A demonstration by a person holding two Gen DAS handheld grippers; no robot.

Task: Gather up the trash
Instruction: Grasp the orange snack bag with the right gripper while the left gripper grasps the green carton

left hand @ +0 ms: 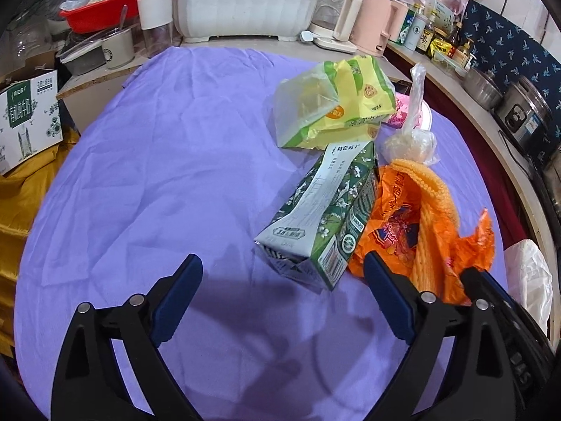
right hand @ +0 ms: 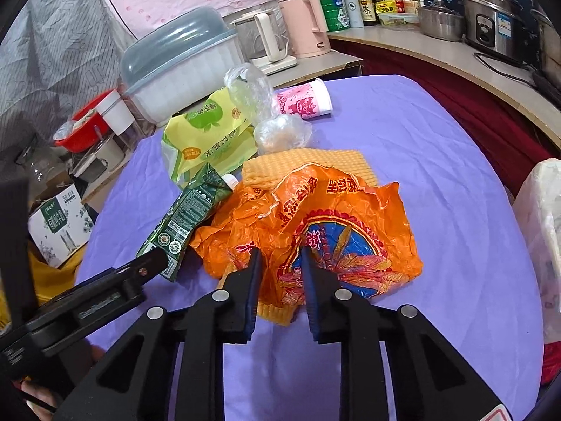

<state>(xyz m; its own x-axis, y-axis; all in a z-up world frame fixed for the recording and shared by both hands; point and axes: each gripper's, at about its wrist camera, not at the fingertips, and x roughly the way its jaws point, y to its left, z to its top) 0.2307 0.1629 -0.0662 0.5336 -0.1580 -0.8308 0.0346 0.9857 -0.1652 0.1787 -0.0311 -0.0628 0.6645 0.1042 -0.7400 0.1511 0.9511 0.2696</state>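
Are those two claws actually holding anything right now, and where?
The right gripper pinches the orange bag by a crumpled fold near its near edge. The left gripper is open, holding nothing, just short of the carton.

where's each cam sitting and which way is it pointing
Left wrist: sits on the left tongs, angled down over the purple cloth at the green carton; its own two fingers show, spread wide with nothing between, plus a finger of the right tongs.
Right wrist: sits on the right tongs, angled down at the orange bag, pinching a fold of it; a bit of hand and the left tongs show.
Shared: carton, orange bag, yellow-green packet, pink cup, clear bag.
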